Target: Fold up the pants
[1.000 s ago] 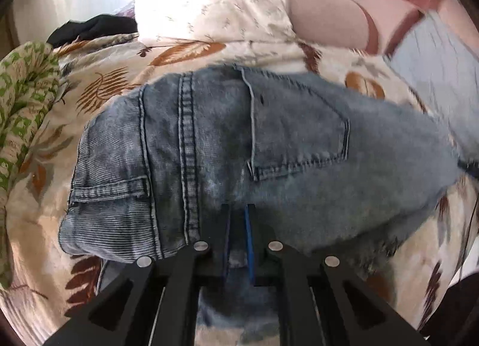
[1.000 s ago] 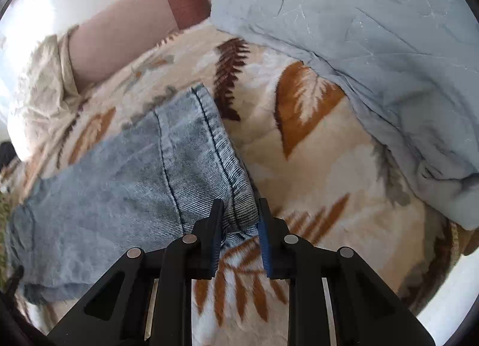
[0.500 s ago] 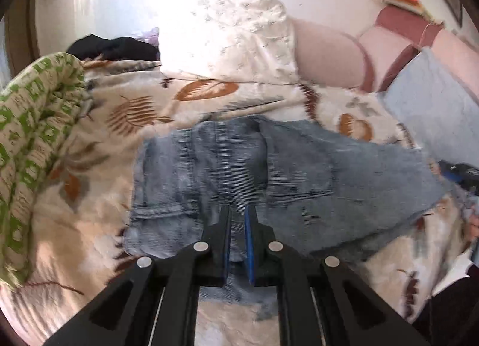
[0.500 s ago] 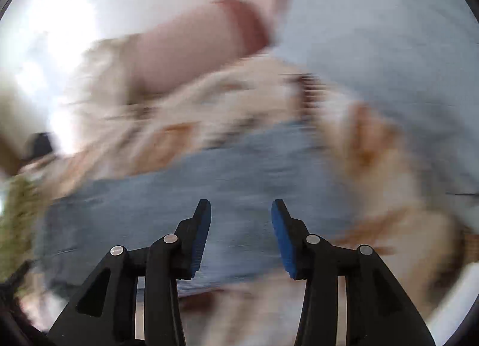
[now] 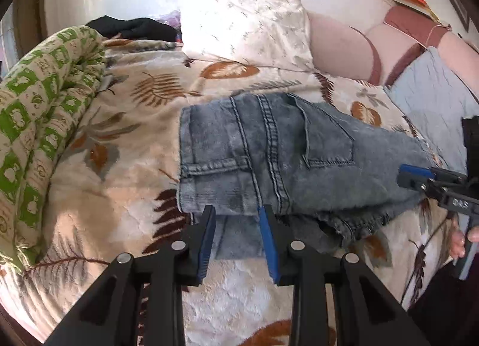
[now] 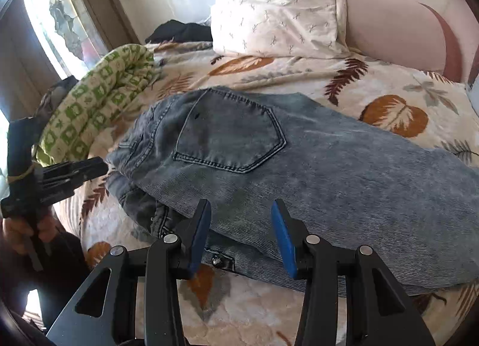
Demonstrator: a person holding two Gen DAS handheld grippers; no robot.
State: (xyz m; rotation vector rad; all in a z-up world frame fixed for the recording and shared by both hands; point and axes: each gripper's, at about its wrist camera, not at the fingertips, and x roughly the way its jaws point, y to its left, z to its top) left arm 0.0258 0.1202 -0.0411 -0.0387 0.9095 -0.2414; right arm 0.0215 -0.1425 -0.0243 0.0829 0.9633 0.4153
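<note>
Left wrist view: a green-patterned quilt (image 5: 39,124) bunches at the far left of the leaf-print blanket (image 5: 125,148). Mid-bed lie the jeans (image 5: 269,160), faded blue denim folded over on themselves, back pocket up, a frayed hem at the near edge. The left gripper (image 5: 236,238) hovers at that near edge, jaws apart, nothing between them. Further right a white pillow (image 5: 254,25) sits behind, and the right gripper (image 6: 241,232) hangs above the denim, jaws spread wide and empty.
</note>
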